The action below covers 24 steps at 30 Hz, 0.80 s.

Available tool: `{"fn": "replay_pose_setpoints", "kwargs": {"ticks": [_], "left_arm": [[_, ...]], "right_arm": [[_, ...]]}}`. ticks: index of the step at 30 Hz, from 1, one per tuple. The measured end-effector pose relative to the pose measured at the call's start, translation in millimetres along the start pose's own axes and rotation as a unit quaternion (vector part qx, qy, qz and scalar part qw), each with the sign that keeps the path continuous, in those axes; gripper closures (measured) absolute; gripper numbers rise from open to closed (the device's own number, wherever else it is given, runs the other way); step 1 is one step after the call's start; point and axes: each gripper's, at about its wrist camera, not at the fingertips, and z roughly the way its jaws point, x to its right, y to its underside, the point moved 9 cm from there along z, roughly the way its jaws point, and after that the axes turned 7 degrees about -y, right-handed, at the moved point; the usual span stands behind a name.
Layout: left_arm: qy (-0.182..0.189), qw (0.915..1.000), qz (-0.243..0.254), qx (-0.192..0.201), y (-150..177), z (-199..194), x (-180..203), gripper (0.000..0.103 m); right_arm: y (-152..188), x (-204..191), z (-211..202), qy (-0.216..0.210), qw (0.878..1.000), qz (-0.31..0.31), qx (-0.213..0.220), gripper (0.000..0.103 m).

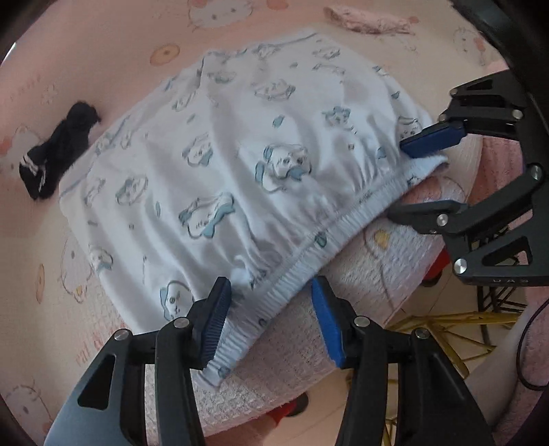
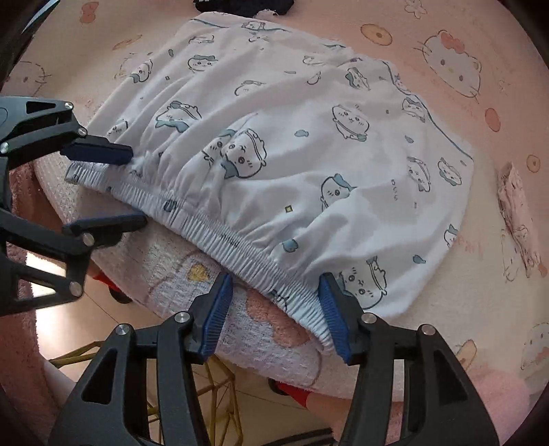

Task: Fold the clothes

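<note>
A pale blue garment (image 1: 240,144) (image 2: 291,137) with a cartoon print lies folded flat on the pink cartoon-print cover (image 1: 103,51) (image 2: 463,51). Its gathered elastic waistband (image 1: 308,271) (image 2: 240,247) runs along the cover's near edge. My left gripper (image 1: 272,319) (image 2: 106,187) stands open astride one end of the waistband, with only one pad (image 1: 214,322) brushing the cloth. My right gripper (image 2: 274,315) (image 1: 429,175) stands open astride the other end, and its pads (image 2: 334,319) are not pressing on it.
A black sock (image 1: 58,151) lies left of the garment. A crumpled pink cloth (image 1: 370,20) (image 2: 518,212) lies beyond it. The cover's edge (image 1: 360,326) drops off under both grippers to a tiled floor with gold wire legs (image 1: 446,329) (image 2: 212,387).
</note>
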Motion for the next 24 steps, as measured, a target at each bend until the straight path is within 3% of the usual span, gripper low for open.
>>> {"fn": "replay_pose_setpoints", "kwargs": {"ticks": [3,4,5,6,9,15,19,20,22,24], "left_arm": [[0.002,0.9999,-0.008,0.007,-4,1,-3,0.066],[0.001,0.9999,-0.013,0.01,-6,1,-5,0.077],[0.004,0.9997,-0.022,0.013,-8,0,-8,0.081],[0.012,0.999,-0.039,0.016,-10,-1,-12,0.081],[0.034,0.9952,-0.084,0.035,-16,-11,-24,0.081],[0.043,0.9898,-0.124,0.055,-22,-19,-34,0.081],[0.066,0.9886,-0.135,0.003,-15,2,-21,0.08],[0.075,0.9875,-0.138,-0.016,-12,11,-19,0.079],[0.089,0.9845,-0.15,-0.013,-13,12,-21,0.077],[0.117,0.9757,-0.184,-0.019,-13,8,-28,0.072]], "right_arm": [[1,1,-1,-0.018,1.0,0.016,0.004,0.051],[1,2,-2,-0.018,1.0,0.021,0.007,0.055],[0,3,-3,-0.017,0.999,0.026,0.01,0.067],[-1,5,-6,-0.012,0.999,0.031,0.015,0.081],[-4,7,-16,-0.019,0.998,0.049,0.033,0.085],[-2,4,-31,-0.022,0.996,0.054,0.061,0.087],[-20,45,-8,-0.03,0.995,0.078,0.049,0.086],[-21,51,-2,-0.037,0.994,0.088,0.045,0.081],[-23,62,9,-0.05,0.992,0.108,0.038,0.079],[-21,63,5,-0.064,0.99,0.119,0.037,0.076]]}}
